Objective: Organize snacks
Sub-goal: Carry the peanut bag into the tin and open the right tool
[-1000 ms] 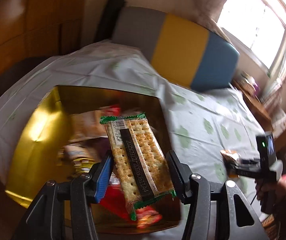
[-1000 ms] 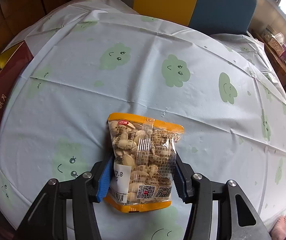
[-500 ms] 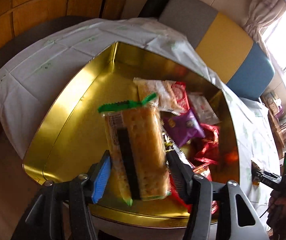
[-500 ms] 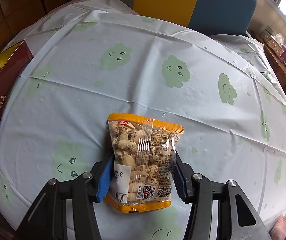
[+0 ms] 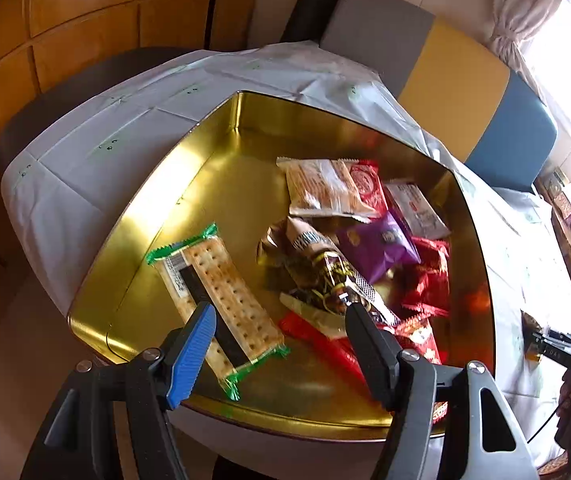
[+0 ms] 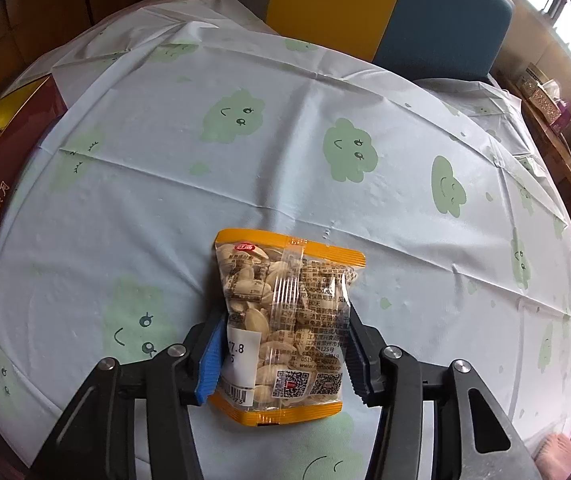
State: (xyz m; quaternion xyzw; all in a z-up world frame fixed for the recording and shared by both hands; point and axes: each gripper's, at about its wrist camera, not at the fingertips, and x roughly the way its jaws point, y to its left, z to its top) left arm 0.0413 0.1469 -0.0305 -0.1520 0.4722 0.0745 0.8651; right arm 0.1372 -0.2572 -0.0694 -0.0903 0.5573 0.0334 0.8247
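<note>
A moment ago our left gripper pinched the cracker pack; now its jaws are opening, spread clear of the pack, which lies loose on the floor of the gold tin, lower left of the frame, beside the heap of other snack packets at centre right. We judge that drop done. Our right gripper has not moved: its jaws are closing slightly on the bag of nuts, pinched low in the frame above the cloud-print tablecloth. That bag likely goes into the tin next.
</note>
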